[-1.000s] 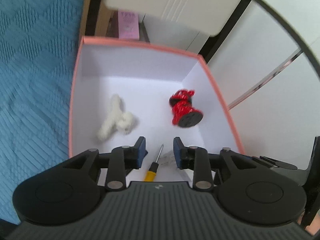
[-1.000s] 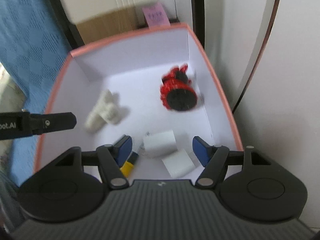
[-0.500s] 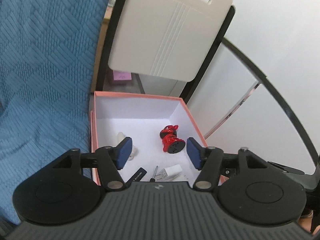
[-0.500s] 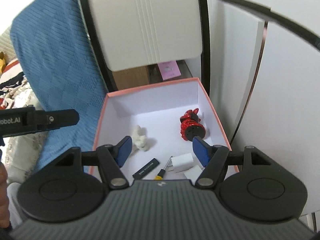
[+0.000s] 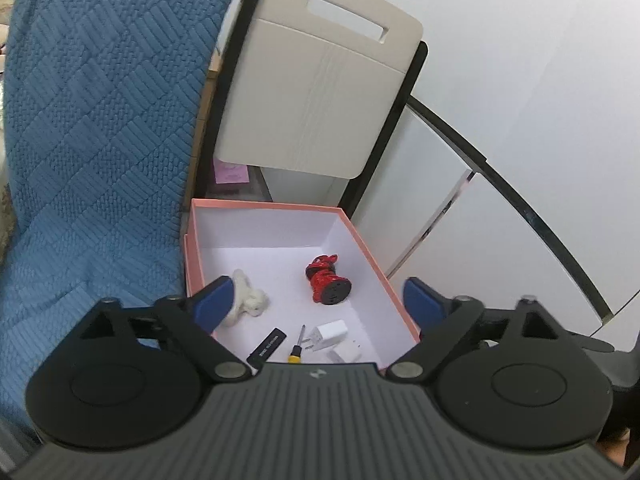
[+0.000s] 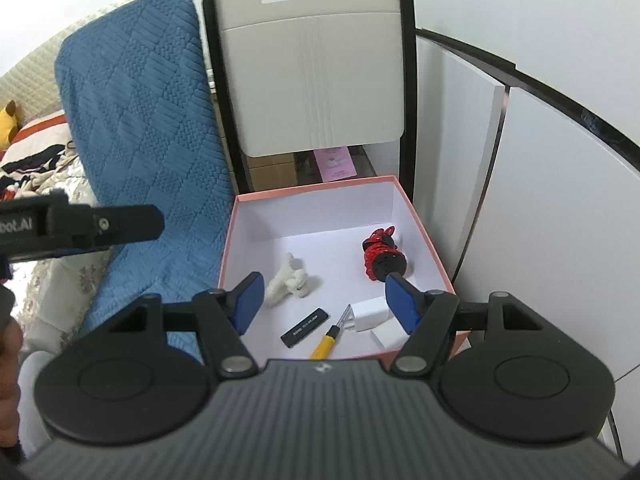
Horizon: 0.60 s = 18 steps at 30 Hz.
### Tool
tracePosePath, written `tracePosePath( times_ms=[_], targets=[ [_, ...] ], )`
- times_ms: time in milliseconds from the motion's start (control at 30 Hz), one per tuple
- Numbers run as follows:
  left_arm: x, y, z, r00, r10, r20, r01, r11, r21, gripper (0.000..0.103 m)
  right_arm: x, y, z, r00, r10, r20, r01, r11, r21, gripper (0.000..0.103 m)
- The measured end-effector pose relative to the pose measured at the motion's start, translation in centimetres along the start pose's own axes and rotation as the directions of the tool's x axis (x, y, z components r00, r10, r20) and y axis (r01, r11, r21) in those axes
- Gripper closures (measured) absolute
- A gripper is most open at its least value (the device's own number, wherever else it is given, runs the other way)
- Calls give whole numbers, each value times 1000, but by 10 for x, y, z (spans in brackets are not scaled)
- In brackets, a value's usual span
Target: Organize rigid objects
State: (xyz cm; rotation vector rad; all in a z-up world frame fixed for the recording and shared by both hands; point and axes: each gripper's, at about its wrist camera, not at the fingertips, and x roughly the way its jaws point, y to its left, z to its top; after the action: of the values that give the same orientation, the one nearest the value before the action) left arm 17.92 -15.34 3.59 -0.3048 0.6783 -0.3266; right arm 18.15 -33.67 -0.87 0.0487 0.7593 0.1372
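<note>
A pink box (image 5: pixel 264 210) (image 6: pixel 312 189) with a white inside sits on the floor below both grippers. In it lie a red figurine (image 5: pixel 326 280) (image 6: pixel 382 255), a white fuzzy toy (image 5: pixel 250 298) (image 6: pixel 290 280), a black stick (image 5: pixel 268 345) (image 6: pixel 305 327), a yellow-handled screwdriver (image 5: pixel 297 346) (image 6: pixel 327 341) and two white chargers (image 5: pixel 331 333) (image 6: pixel 370 312). My left gripper (image 5: pixel 316 304) hangs above the box, its jaws opening wide with nothing between them. My right gripper (image 6: pixel 325 298) also hovers above the box, open and empty. Part of the left gripper's body (image 6: pixel 80 226) shows at the left of the right wrist view.
A beige chair back (image 5: pixel 316 96) (image 6: pixel 312 80) in a black frame stands behind the box. A blue quilted cover (image 5: pixel 92 160) (image 6: pixel 148 152) drapes at the left. White cabinet panels (image 5: pixel 500 160) (image 6: pixel 540 200) fill the right. A pink packet (image 6: pixel 334 162) lies under the chair.
Both grippers rose and drew back from the box, so its contents look smaller. The left jaws spread from narrow to wide. A black stick now lies in the box.
</note>
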Motion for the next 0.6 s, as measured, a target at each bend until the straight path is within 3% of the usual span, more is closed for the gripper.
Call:
tracePosePath(
  times_ms=[200,267,333,400,600],
  targets=[
    [-15,11,-16,999,43,-13,-42,998,40,3,-9,14,-19,1000,-23,-11,23,1000,19,30],
    [-20,17,-22,999,50,-22,-49,998,44,3,-12,18,-26,1000,-24,-14,25,999,36,8],
    [-24,24,-26,998,49,-26,-48,998,39,3,-13,22,-33,999,-42,-29,44,998,42,8],
    [-26,30,-30,998,54,-28,-53,998,29,3,-10,26,-38,996,-68,-56,70,997,29,0],
    [-29,38,-36,997,64,-43,-63,997,35,3,-17,26,-51,997,-62,-52,65,995,73,0]
  ],
)
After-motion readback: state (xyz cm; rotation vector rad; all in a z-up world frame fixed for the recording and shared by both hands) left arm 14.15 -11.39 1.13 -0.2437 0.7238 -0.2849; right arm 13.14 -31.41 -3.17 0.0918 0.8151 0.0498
